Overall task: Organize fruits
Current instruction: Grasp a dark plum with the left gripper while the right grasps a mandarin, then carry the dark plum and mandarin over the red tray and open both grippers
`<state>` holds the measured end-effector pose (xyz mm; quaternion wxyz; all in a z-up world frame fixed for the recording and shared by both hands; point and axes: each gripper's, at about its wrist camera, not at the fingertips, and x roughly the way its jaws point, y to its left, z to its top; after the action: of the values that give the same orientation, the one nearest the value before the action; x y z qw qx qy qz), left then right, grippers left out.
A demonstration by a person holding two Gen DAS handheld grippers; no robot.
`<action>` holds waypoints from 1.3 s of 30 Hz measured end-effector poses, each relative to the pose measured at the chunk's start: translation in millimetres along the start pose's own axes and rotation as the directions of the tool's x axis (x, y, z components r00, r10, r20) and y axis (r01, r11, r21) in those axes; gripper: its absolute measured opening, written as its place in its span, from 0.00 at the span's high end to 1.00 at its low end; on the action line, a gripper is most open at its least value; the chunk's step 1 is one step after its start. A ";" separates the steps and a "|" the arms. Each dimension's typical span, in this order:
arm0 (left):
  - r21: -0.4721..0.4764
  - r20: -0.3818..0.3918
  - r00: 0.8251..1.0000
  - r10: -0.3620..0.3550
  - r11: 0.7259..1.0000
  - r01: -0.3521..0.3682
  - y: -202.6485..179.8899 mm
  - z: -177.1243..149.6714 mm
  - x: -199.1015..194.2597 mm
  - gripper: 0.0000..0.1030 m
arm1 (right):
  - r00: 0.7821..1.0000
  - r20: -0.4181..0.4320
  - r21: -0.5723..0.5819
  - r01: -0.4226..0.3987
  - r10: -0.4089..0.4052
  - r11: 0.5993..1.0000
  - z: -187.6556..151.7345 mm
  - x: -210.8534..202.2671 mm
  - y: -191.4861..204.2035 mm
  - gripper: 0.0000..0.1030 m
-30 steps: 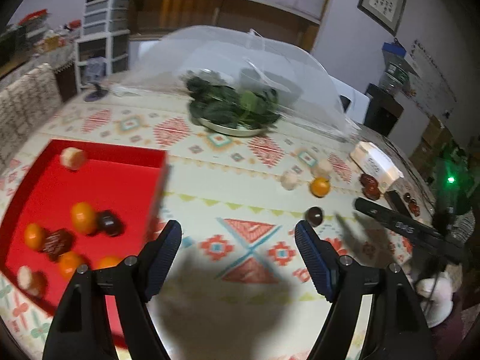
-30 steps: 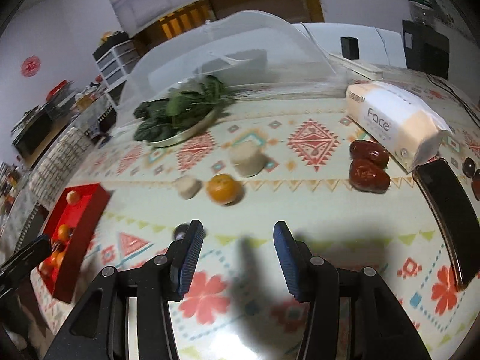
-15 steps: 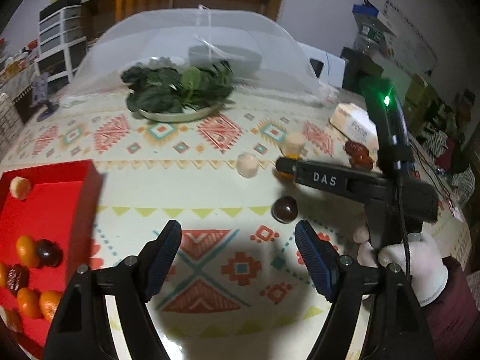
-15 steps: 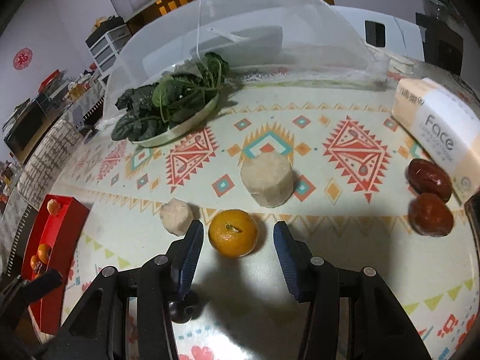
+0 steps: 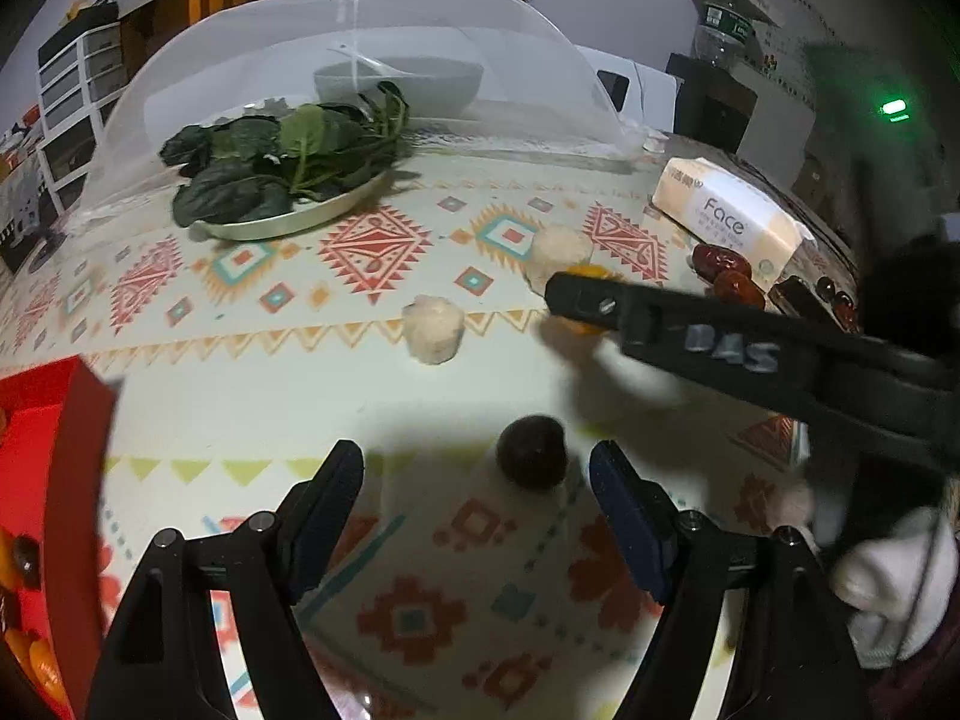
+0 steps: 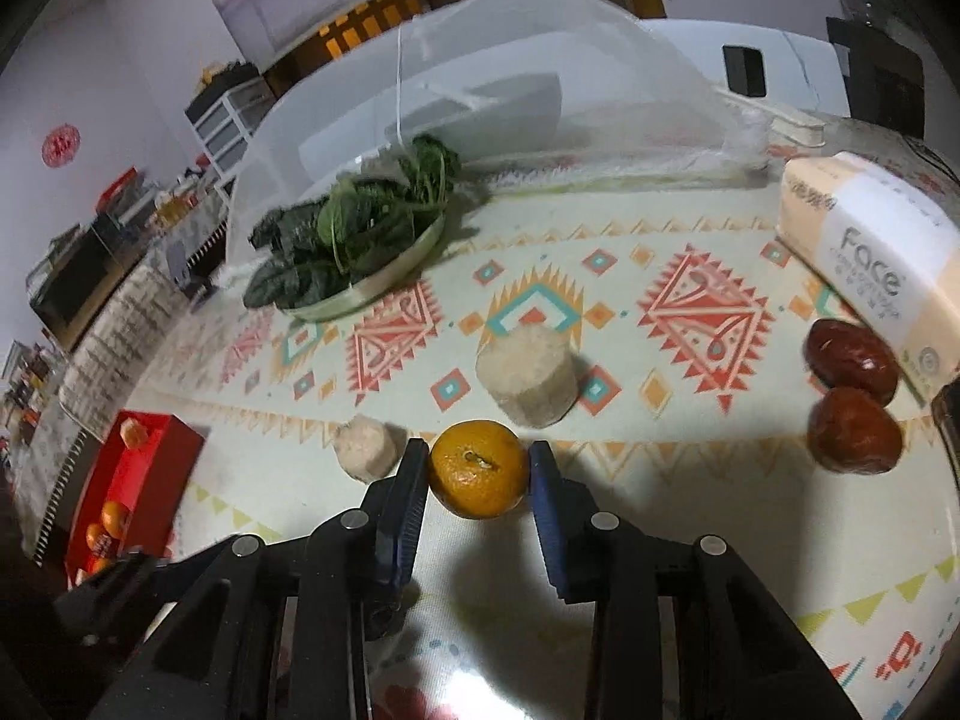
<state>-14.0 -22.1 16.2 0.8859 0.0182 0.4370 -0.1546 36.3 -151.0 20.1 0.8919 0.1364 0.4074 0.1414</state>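
Note:
In the right wrist view my right gripper [image 6: 477,471] is closing, and its blue pads touch both sides of a small orange [image 6: 479,468] on the patterned tablecloth. The left wrist view shows that gripper [image 5: 576,300] from the side, with the orange [image 5: 585,270] partly hidden behind it. My left gripper [image 5: 477,471] is open low over the cloth. A dark round fruit [image 5: 532,459] lies between its fingertips, nearer the right one and untouched. A red tray [image 5: 60,420] holding several oranges and dark fruits sits at the left edge, also visible as a red tray [image 6: 150,456] far left.
Two pale cylinder pieces [image 6: 528,381] [image 6: 365,447] lie close to the orange. Two red dates [image 6: 852,438] rest by a tissue pack [image 6: 870,252] on the right. A plate of greens [image 6: 354,240] and a mesh food cover [image 6: 480,78] stand behind.
My right gripper moved forward around the orange and narrowed onto it. My left gripper swung right from the red tray and sank toward the dark fruit, staying open.

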 end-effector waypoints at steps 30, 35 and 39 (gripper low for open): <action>-0.348 0.166 0.969 0.184 0.930 -0.117 174.4 -49.2 -149.9 0.77 | 0.998 0.020 -0.125 -0.048 0.051 0.991 -13.8 -18.8 55.8 0.65; -0.443 0.163 0.958 0.235 0.885 -0.141 237.8 -61.2 -173.1 0.77 | 0.990 -0.024 -0.227 -0.138 0.136 0.964 -27.6 -29.5 127.2 0.65; -0.489 0.143 0.958 0.249 0.859 -0.150 275.7 -66.6 -171.4 0.77 | 0.973 -0.079 -0.268 -0.229 0.215 0.936 -37.2 -26.7 178.5 0.65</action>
<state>-83.0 295.7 80.4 0.9141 -0.1692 0.3653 0.0488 -34.1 8.8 79.0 0.8703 0.0527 0.3874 0.2995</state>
